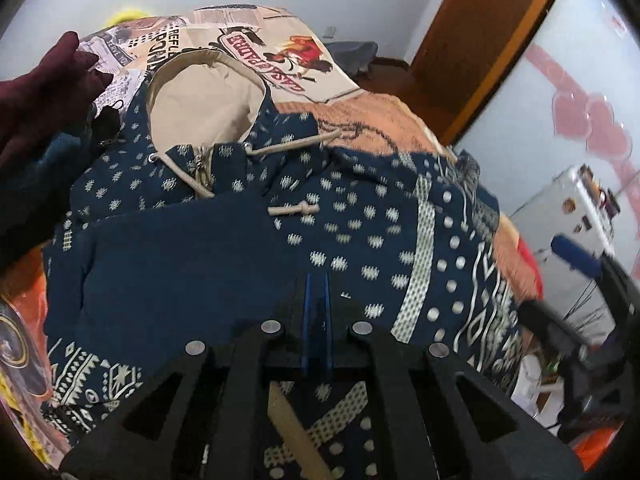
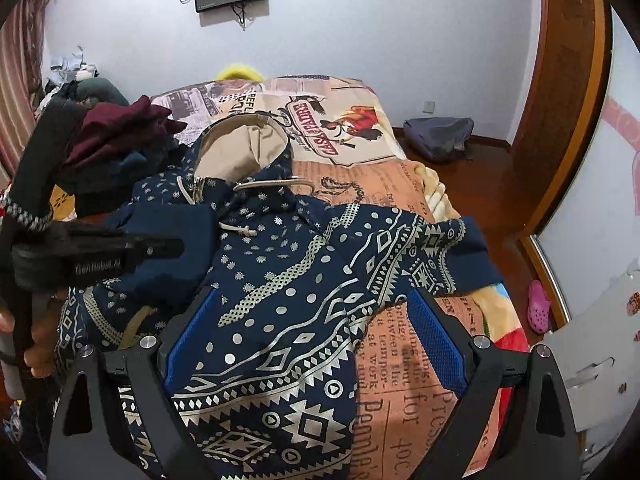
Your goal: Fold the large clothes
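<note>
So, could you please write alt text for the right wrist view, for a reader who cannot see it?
A navy patterned hooded jacket lies spread on a bed with a printed cover, its beige-lined hood towards the far wall. The right gripper is open over the jacket's lower part; the left gripper, shut, reaches in from the left.

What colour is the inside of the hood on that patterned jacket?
Plain beige lining, against the navy hooded jacket; clearest in the left wrist view.
</note>
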